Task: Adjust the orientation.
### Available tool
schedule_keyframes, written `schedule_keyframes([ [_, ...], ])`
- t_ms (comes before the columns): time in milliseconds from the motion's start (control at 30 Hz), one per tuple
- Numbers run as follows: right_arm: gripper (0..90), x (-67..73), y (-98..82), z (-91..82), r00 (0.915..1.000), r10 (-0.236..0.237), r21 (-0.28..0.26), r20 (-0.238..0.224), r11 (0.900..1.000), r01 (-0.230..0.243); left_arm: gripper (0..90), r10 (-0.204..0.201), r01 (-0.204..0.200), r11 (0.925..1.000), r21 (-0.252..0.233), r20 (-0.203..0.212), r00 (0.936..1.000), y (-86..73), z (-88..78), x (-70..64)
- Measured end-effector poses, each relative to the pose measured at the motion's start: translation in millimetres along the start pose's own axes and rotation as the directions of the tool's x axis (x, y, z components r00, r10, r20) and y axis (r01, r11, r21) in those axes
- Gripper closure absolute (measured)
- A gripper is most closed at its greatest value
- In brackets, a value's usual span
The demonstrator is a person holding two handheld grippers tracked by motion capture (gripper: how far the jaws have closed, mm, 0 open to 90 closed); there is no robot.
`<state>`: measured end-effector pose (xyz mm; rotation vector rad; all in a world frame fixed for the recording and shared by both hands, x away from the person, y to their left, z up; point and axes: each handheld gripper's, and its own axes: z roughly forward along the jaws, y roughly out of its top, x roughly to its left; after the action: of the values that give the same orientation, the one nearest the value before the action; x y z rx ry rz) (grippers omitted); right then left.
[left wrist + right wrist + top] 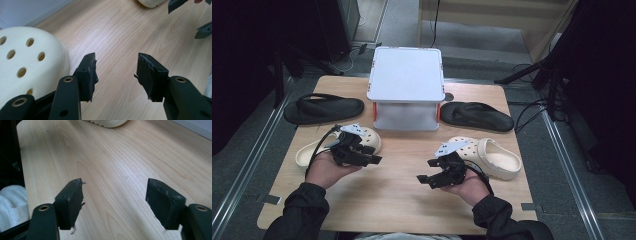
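A pale wooden table (397,170) stands on a grey floor, with dark stands at either side. At its far edge sits a white box (406,85), a black sandal (323,108) to its left and another black sandal (475,115) to its right. The left gripper (371,155), jaws released and empty, hovers just beside the left cream clog (312,150), which lies lengthwise left to right, toe probably toward the middle. The right gripper (426,178), jaws also apart with nothing between, hovers near the right cream clog (497,157).
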<state>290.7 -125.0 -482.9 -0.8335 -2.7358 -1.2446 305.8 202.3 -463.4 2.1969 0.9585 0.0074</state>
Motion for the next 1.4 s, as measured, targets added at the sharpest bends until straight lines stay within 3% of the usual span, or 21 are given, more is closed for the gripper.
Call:
schedule_keyframes([
  [100, 39.6, 1.6, 1.3, -0.9, 0.9992, -0.040, 0.006, 0.007, 0.999, 0.040, 47.5, -0.011, 0.011, 0.9999, 0.011, -0.014, 0.9998, -2.0, -3.6, 1.4],
  [267, 40.0, 1.4, 3.2, -1.2, 0.9989, -0.046, -0.003, 0.006, 0.999, 0.046, 48.2, 0.001, 0.000, 0.9999, 0.016, -0.032, 0.9995, -4.3, -13.3, 5.7],
  [367, 46.5, 0.5, 4.8, -2.1, 0.9984, -0.057, -0.012, 0.004, 0.998, 0.057, 50.2, -0.022, 0.022, 0.9998, 0.003, -0.042, 0.9989, -9.2, -24.2, 11.7],
  [533, 47.9, -3.3, 7.3, -0.4, 0.9995, -0.016, 0.001, -0.028, 1.000, 0.016, 50.9, -0.047, 0.046, 0.9988, -0.015, -0.058, 0.9972, -16.0, -33.3, 17.9],
  [833, 46.6, -4.3, 12.4, 3.9, 0.9990, -0.037, 0.015, -0.026, 0.999, 0.037, 52.4, -0.099, 0.096, 0.9947, -0.037, -0.075, 0.9923, -32.7, -53.2, 30.9],
  [967, 48.4, -7.0, 12.4, 8.1, 0.9996, -0.029, 0.048, -0.002, 0.998, 0.029, 52.5, -0.098, 0.095, 0.9949, -0.034, -0.083, 0.9917, -33.5, -57.8, 34.0],
  [1100, 48.4, -9.6, 12.8, 12.9, 0.9995, -0.024, 0.063, -0.020, 0.998, 0.025, 52.9, -0.099, 0.096, 0.9946, -0.040, -0.085, 0.9914, -36.2, -63.4, 32.8],
  [1300, 48.3, -8.7, 14.4, 15.3, 0.9991, -0.032, 0.064, -0.026, 0.997, 0.034, 51.2, -0.121, 0.113, 0.9913, -0.067, -0.118, 0.9856, -44.8, -80.9, 35.4],
  [1400, 48.2, -9.5, 15.5, 16.8, 0.9989, -0.034, 0.062, -0.032, 0.997, 0.036, 50.9, -0.152, 0.142, 0.9868, -0.079, -0.146, 0.9775, -54.4, -89.8, 44.1],
])
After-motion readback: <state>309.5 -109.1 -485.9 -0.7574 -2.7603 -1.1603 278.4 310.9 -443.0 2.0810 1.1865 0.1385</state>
